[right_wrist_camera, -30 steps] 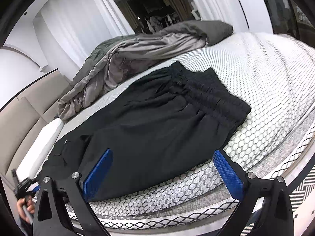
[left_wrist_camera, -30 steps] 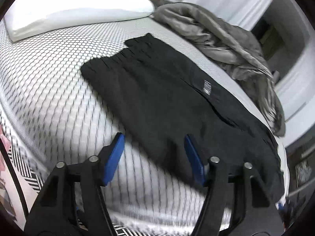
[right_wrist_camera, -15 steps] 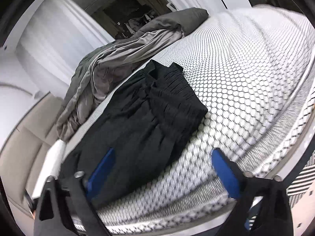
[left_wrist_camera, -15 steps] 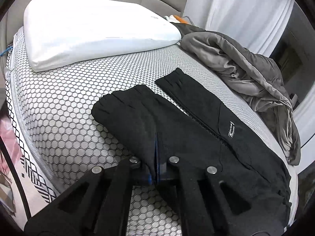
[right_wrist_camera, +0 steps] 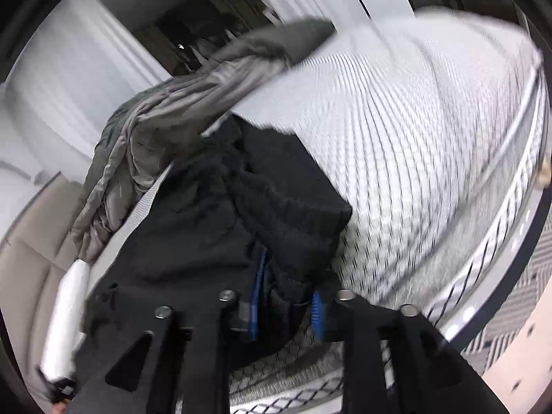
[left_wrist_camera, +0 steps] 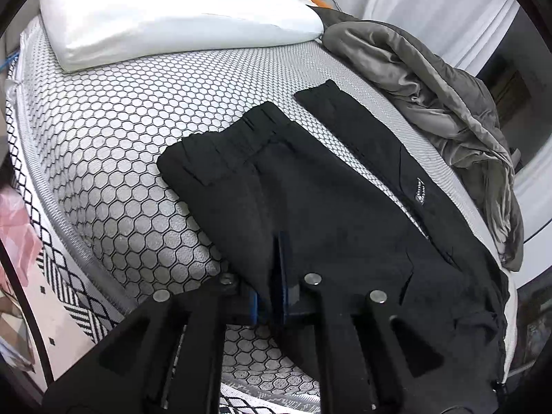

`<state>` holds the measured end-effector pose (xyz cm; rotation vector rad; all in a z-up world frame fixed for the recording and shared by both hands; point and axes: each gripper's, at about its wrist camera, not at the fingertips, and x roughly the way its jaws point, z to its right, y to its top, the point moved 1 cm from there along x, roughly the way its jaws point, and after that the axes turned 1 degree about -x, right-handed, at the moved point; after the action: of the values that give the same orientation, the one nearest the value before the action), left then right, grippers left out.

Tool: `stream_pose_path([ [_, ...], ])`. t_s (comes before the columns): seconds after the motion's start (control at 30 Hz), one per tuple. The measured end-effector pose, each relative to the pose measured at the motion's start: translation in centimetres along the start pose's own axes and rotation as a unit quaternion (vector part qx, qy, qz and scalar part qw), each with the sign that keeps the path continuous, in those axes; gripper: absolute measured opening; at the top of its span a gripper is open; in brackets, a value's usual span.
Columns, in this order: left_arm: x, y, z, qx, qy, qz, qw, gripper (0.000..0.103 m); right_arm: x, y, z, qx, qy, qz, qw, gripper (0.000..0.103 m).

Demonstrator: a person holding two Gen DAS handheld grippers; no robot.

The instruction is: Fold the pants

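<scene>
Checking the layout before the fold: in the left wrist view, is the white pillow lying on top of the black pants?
No, the white pillow lies apart from the black pants, with bare mattress between them.

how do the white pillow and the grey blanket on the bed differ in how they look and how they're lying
The white pillow is smooth and keeps a flat, neat shape; the grey blanket is crumpled into a loose, creased heap. The pillow lies across the head of the bed, well clear of the black pants; the blanket runs along the bed's far side, close beside the pants. Both rest on the honeycomb-patterned cover.
</scene>
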<state>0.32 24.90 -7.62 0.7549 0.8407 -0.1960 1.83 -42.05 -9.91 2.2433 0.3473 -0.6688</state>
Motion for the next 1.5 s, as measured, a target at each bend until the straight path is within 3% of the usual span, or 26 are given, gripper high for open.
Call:
stream_pose_path([
  [0.07, -0.3, 0.1, -0.6, -0.012, -0.01, 0.003, 0.9999, 0.019, -0.3, 0.1, 0.6, 0.031, 0.031, 0.003, 0.999, 0.044],
  [0.13, -0.3, 0.1, -1.2, -0.029, -0.023, 0.001, 0.9993, 0.027, -0.7, 0.3, 0.8, 0.039, 0.04, 0.012, 0.998, 0.046],
  [0.2, 0.2, 0.5, -0.9, -0.036, -0.025, 0.005, 0.9991, 0.027, -0.4, 0.4, 0.6, 0.032, 0.03, 0.011, 0.999, 0.046],
  [0.23, 0.2, 0.6, -0.8, -0.035, -0.021, 0.012, 0.9991, 0.019, 0.0, 0.5, 0.4, 0.029, 0.023, 0.008, 0.999, 0.045],
  [0.3, -0.3, 0.8, -0.6, -0.028, -0.003, 0.032, 0.9991, 0.0, 0.4, 0.8, -0.1, 0.012, 0.007, 0.009, 1.0, 0.023],
  [0.37, -1.8, 0.9, -0.4, -0.025, -0.016, 0.056, 0.998, 0.0, -0.4, 1.0, -0.7, -0.01, 0.015, 0.028, 0.999, 0.015],
  [0.47, -3.0, 0.6, -0.3, 0.005, -0.004, 0.066, 0.9978, 0.0, -2.8, 1.0, -1.5, -0.049, 0.003, 0.067, 0.997, 0.015],
  [0.53, -1.6, 0.6, -0.9, 0.001, 0.01, 0.034, 0.9994, 0.0, -1.8, 0.6, -0.4, -0.027, -0.006, 0.032, 0.999, 0.016],
  [0.6, -0.9, 0.5, -1.9, -0.023, 0.002, 0.012, 0.9996, 0.0, -0.8, -0.1, 1.3, 0.017, 0.006, -0.008, 1.0, 0.016],
  [0.63, -1.2, 0.5, -2.1, -0.029, -0.006, 0.016, 0.9994, 0.0, -1.2, -0.2, 1.7, 0.033, 0.024, -0.006, 0.999, 0.016],
  [0.93, -7.5, 1.3, -1.6, -0.025, -0.026, 0.075, 0.9965, 0.0, -8.0, 0.0, 0.8, 0.01, 0.051, 0.066, 0.996, 0.014],
  [1.1, -9.2, 0.9, -3.8, -0.041, -0.035, 0.058, 0.9968, 0.0, -8.8, -1.1, 2.4, 0.022, 0.038, 0.02, 0.999, 0.014],
  [1.3, -8.8, 5.0, -0.5, -0.024, -0.032, 0.074, 0.9965, 0.0, -8.1, 2.3, -1.5, 0.015, 0.043, 0.063, 0.997, 0.014],
  [1.5, -4.2, 13.7, 8.8, 0.015, -0.028, 0.08, 0.9963, 0.0, -4.6, 10.4, -8.3, -0.035, 0.013, 0.118, 0.992, 0.014],
])
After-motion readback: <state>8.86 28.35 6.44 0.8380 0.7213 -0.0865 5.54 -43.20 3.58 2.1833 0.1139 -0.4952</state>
